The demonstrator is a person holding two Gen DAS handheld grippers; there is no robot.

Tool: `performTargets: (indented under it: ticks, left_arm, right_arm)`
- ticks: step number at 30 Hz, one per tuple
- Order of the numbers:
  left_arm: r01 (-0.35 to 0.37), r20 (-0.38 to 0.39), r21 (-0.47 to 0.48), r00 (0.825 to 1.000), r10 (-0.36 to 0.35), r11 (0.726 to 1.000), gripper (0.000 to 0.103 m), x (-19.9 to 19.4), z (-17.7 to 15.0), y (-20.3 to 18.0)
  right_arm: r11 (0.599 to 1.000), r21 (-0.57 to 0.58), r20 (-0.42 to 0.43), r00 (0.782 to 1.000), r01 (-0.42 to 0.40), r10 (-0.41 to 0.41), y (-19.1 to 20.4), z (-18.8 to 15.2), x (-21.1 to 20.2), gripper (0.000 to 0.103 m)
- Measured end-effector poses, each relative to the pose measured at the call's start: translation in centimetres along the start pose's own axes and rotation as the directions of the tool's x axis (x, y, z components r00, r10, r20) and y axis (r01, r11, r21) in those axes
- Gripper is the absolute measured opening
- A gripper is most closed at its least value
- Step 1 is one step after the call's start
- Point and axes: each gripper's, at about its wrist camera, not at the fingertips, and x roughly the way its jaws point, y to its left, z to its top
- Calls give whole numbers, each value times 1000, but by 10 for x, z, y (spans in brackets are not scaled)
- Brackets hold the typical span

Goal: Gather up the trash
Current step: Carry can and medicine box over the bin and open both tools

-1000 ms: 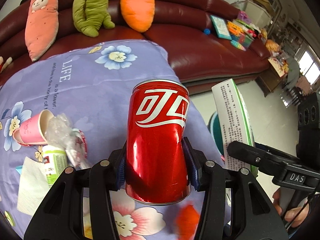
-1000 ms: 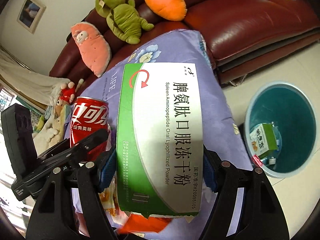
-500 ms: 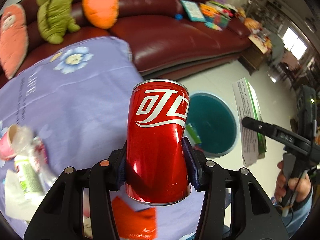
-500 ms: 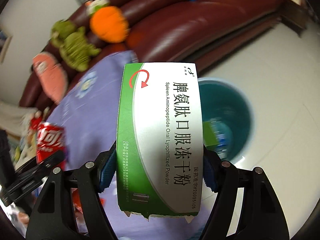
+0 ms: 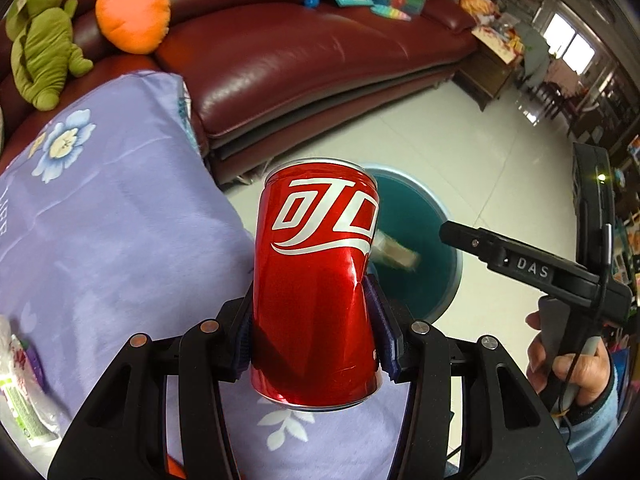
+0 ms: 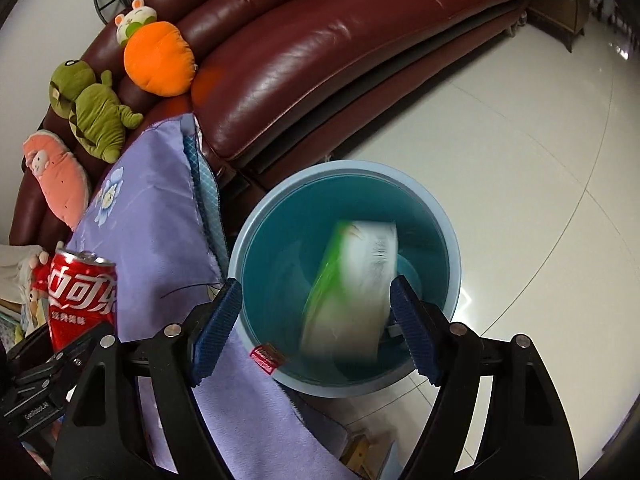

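Note:
A dented red cola can (image 5: 316, 280) stands upright in my left gripper (image 5: 312, 316), whose pads press its sides, near the edge of the purple flowered cloth (image 5: 100, 220). Beyond the can sits the round teal bin (image 5: 452, 248) on the floor. My right gripper (image 6: 316, 292) hangs over the bin (image 6: 248, 240) with its jaws opening. The green and white medicine box (image 6: 352, 280), blurred, is dropping free between the pads into the bin. At the left of the right wrist view the can (image 6: 80, 296) shows again.
A dark red leather sofa (image 5: 300, 60) with plush toys (image 5: 132, 4) runs behind the cloth-covered table. White tiled floor (image 6: 520, 140) surrounds the bin. Plastic wrap and a small carton (image 5: 20, 392) lie on the cloth at far left. A person's hand (image 5: 572, 368) grips the right tool.
Both grippers swung from over the cloth towards the bin and dipped. The right jaws spread and the medicine box left them, falling into the bin. The can stays gripped.

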Motion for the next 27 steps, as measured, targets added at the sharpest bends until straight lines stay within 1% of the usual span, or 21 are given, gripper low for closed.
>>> performTargets:
  ticks: [7,15,16,17,18,20,22,25,27]
  left_arm:
    - [7,-40,18,999,-6,1000,50,21,6,-13]
    - [38,-55,53,998,-35,998,51,40,14,-39]
    - [40,-53,55,998,-37,998,52,42,17,-42]
    - [40,-52,55,998,-37,998,60,43,18,-44]
    - [39,-50,56,998,-36,998,66,44,19,-45]
    - [21,-29,58,999,-19,998,79,41,18,-46]
    - [10,-20,56,1000,-9,998,82,38,16,-44]
    - [6,-22,44,1000,-5,999,83,33,12,-38]
    - [8,-22,31,1000,-8,999,86,29,8,-32]
  right_arm:
    - [999,16,-2,1000,29,-29,-18,-2,-3,74]
    - [997,44,8,998,56,-56,-33,-2,-12,75]
    - [997,44,10,998,61,-61,-34,-2,-14,75]
    - [997,44,12,998,67,-67,-34,-2,-15,75]
    - [997,44,14,997,69,-70,-34,-2,-17,75]
    - [996,38,15,997,76,-76,-32,-2,-20,75]
    - [996,31,14,997,80,-80,-30,-4,-21,75]
    - [996,14,12,996,88,-88,-25,-6,-25,75]
    - [996,6,12,996,92,-92,-21,-7,-27,76]
